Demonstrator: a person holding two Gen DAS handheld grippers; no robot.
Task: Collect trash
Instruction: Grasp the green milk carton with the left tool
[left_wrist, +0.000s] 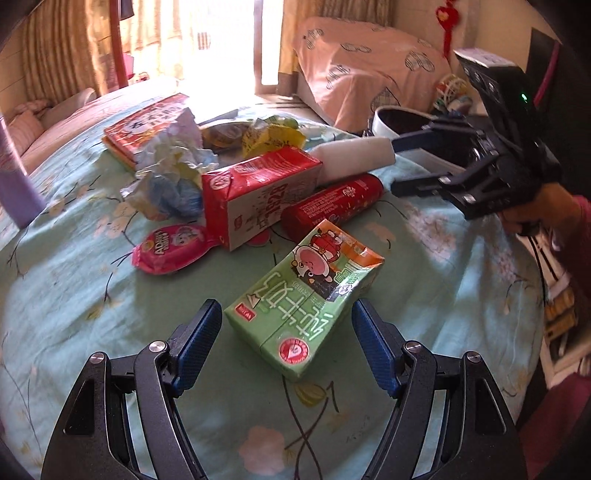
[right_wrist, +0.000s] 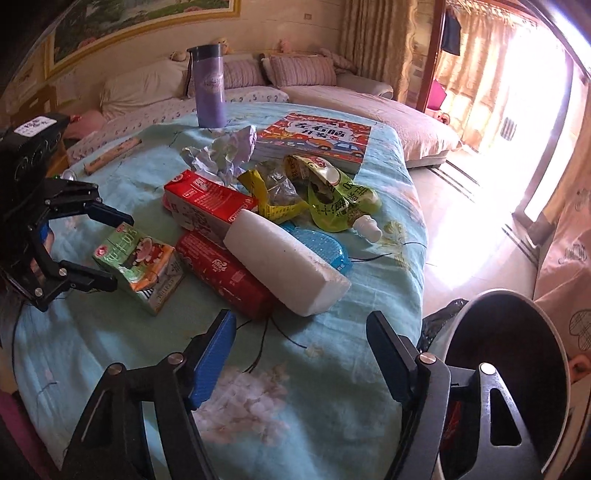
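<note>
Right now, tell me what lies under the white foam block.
The white foam block rests across a red packet and against the red carton; a blue plastic piece peeks out beneath it. How far these extend under it is hidden.

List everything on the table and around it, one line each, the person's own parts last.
green carton: one, green, lying between the left claw's fingers
red carton: one, red and white, mid-pile
red can: one, red, lying under the foam block
foam block: one, white, across the can
pink pouch: one, pink, left of the red carton
green pouch: one, green, by the book
crumpled paper: one wad, pale
book: one, red cover, far side
flask: one, purple, upright
bin: one, white rim, beside the table
left claw: open
right claw: open, empty
</note>
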